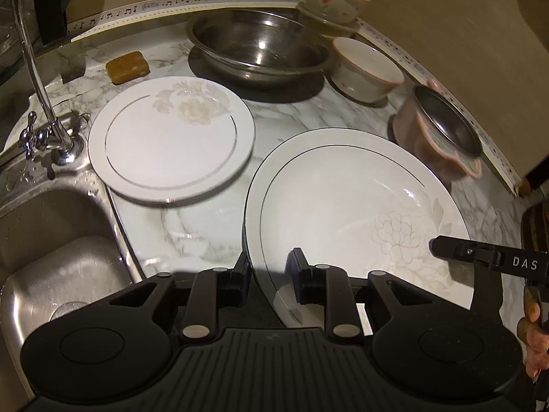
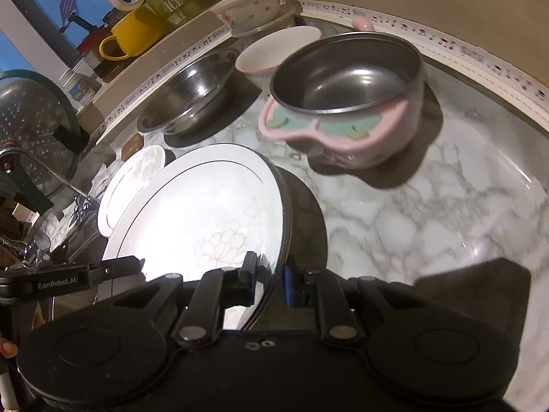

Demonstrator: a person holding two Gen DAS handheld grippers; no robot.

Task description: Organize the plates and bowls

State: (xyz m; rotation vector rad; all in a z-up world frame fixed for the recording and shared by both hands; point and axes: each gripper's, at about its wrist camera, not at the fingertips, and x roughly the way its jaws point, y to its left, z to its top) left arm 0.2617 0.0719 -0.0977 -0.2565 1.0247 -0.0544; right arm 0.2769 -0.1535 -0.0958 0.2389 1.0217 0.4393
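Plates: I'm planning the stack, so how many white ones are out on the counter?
2. The deep plate is nearest, its rim clamped by both the left tongs and the right tongs. The flat plate lies beside the sink. Others may be out of view.

The left hand-held gripper (image 1: 269,274) points steeply down, jaws nearly closed on the near rim of the deep plate (image 1: 343,206). The right hand-held gripper (image 2: 271,274) pinches the same plate's rim from the opposite side

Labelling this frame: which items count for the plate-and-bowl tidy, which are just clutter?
Job:
deep plate, held by left gripper and right gripper
flat plate
steel basin
white bowl
pink-cased steel bowl
stacked bowls

Clutter:
soap bar
faucet
sink
yellow mug
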